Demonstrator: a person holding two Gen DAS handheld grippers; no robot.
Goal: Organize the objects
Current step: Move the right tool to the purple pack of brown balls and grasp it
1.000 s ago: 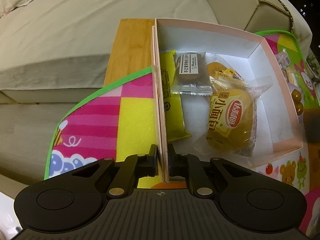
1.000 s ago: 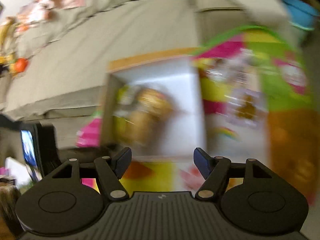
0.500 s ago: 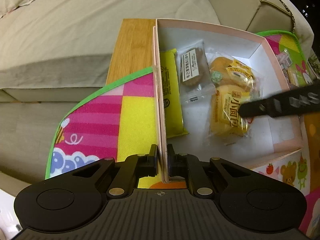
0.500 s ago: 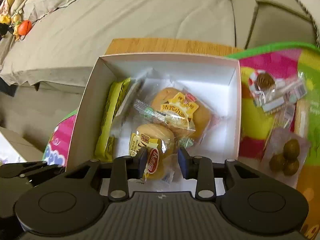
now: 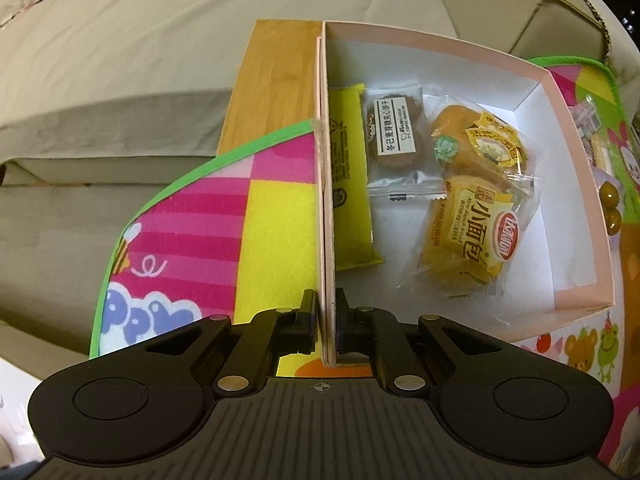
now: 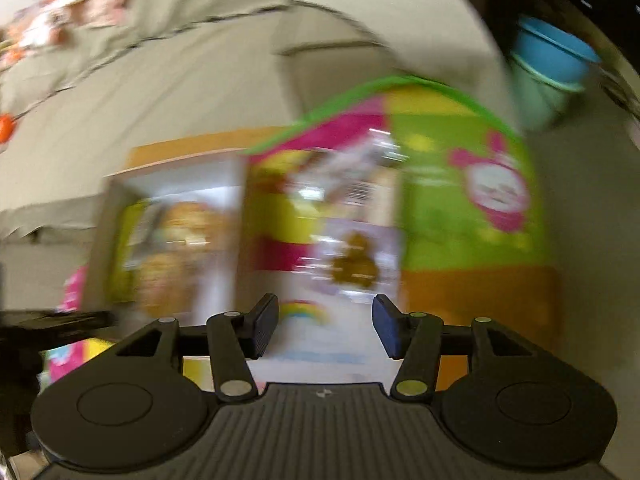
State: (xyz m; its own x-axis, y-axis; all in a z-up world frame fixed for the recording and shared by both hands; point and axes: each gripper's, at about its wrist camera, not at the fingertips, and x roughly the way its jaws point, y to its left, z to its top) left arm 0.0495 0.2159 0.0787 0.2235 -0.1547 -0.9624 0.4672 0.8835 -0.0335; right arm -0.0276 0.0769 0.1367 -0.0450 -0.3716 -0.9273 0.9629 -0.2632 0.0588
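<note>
My left gripper [image 5: 325, 320] is shut on the left wall of a pink box with a white inside [image 5: 440, 46]. In the box lie a yellow packet [image 5: 350, 176], a brown biscuit in a clear wrapper [image 5: 396, 132] and two wrapped small breads [image 5: 476, 144] [image 5: 468, 240]. The right wrist view is blurred by motion. There my right gripper [image 6: 325, 324] hangs over the mat to the right of the box [image 6: 176, 164], its jaws opening with nothing between them. A packet of brown balls [image 6: 356, 264] lies ahead of it.
The box sits on a colourful children's mat [image 5: 276, 216] over a wooden board [image 5: 276, 80], beside a beige sofa [image 5: 140, 40]. More wrapped snacks [image 5: 610, 208] lie on the mat right of the box. Stacked blue and green tubs [image 6: 556, 56] stand far right.
My right gripper let go of the small bread in the box and swung right over the mat, jaws wider. Its finger is gone from the left wrist view. The left gripper kept still.
</note>
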